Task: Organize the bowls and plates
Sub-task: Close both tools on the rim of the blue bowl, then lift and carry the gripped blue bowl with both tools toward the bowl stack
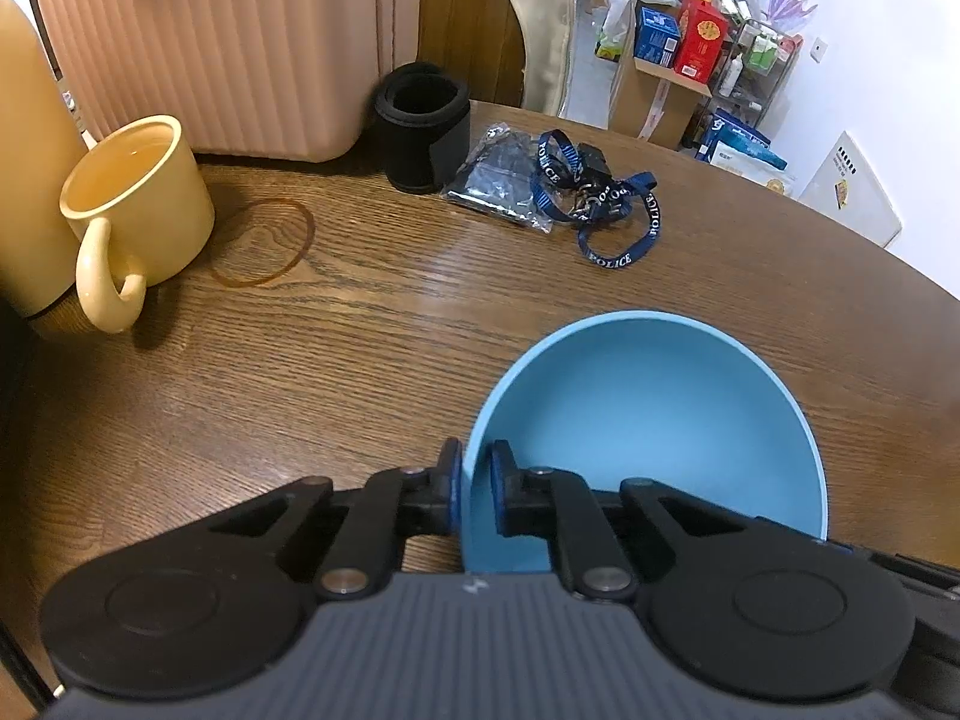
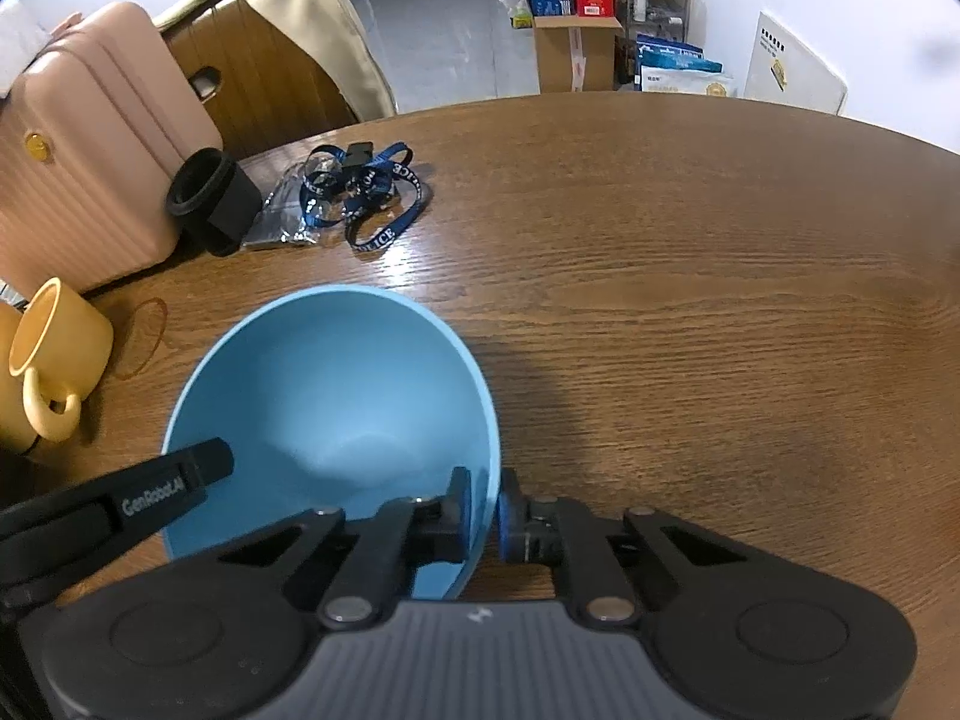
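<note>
A light blue bowl sits over the round wooden table. My left gripper is shut on the bowl's left rim, one pad outside and one inside. The bowl also shows in the right wrist view. My right gripper is shut on its right rim, one pad on each side of the wall. The left gripper's finger shows at the bowl's left edge in the right wrist view. Whether the bowl rests on the table or is lifted, I cannot tell.
A yellow mug stands at the left beside a beige container. A pink suitcase, a black sleeve, a plastic bag and a blue lanyard lie at the back. The table's far edge curves beyond.
</note>
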